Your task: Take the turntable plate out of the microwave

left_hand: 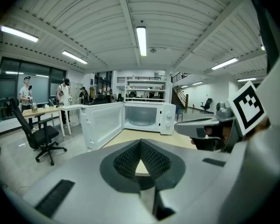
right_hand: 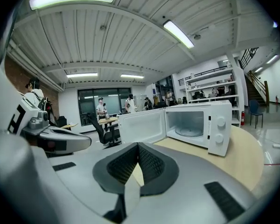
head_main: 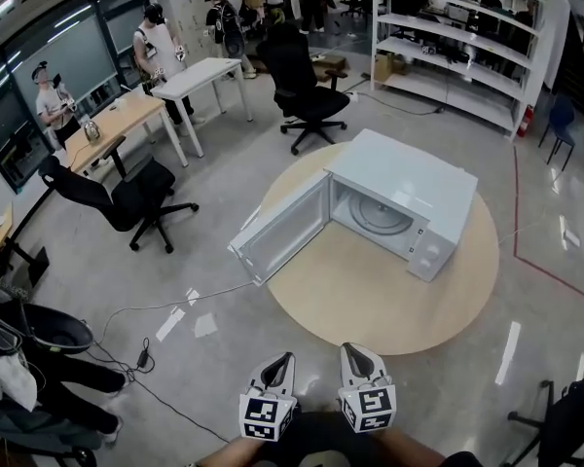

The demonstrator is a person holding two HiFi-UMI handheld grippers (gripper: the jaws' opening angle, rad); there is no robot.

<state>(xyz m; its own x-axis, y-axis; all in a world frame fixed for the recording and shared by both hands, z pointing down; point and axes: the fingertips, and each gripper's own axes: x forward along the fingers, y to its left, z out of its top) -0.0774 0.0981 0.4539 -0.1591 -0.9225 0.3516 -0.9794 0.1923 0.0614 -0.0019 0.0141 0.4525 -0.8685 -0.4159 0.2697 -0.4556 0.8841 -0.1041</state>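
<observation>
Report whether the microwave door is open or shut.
Open. The door swings wide from the microwave, and the turntable plate shows inside the cavity.

Two light-grey plastic grippers, left gripper and right gripper, with shells tapering to a point and black ribbed pads inside. White cube on each with black square markers. Dark slots on the shells. Dark clothing at the torso.

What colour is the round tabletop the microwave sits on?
The tabletop is pale wood-tan; the head view shows it best.
</observation>
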